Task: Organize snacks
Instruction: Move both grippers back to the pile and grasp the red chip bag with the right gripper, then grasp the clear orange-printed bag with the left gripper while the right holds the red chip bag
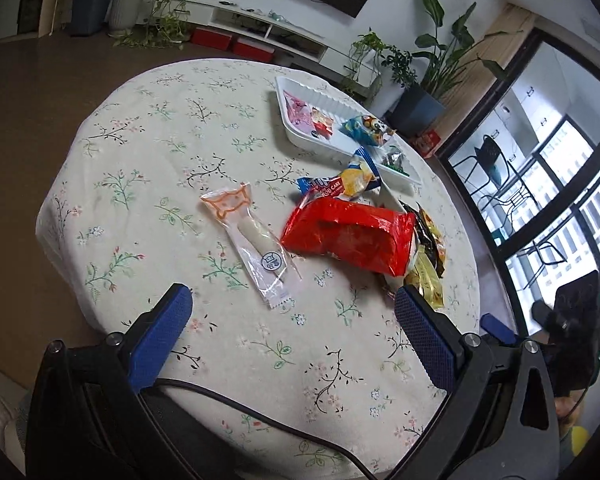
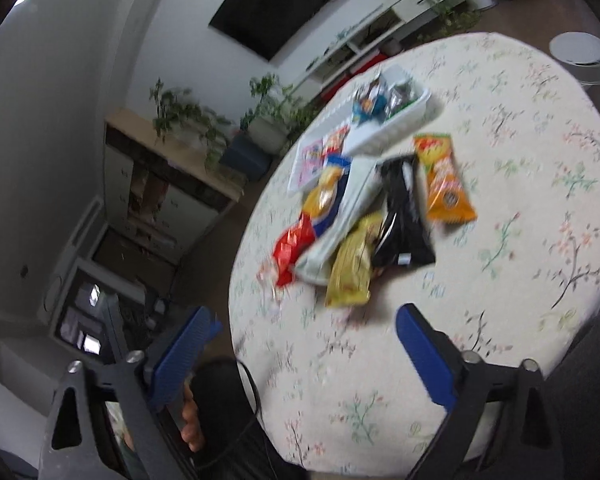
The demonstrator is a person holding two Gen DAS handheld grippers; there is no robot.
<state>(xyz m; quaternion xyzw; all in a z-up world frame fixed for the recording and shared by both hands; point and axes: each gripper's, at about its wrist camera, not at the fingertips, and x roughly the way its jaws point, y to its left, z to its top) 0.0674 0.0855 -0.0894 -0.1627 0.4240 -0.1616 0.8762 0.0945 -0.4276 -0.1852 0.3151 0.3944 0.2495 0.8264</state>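
Nearest, both the left gripper [image 1: 292,304] and the right gripper [image 2: 304,320] are held above the desk [image 1: 148,128] with jaws apart and empty. Beyond, loose snacks [image 1: 348,236] are piled mid-desk; farther off, a white tray [image 1: 320,96] holds several packets.

The right wrist view is smeared, so snack labels cannot be read. The red bag [image 1: 350,236] covers part of the gold packets [image 1: 426,280]. The counter [image 1: 148,160] runs off the bottom edge.
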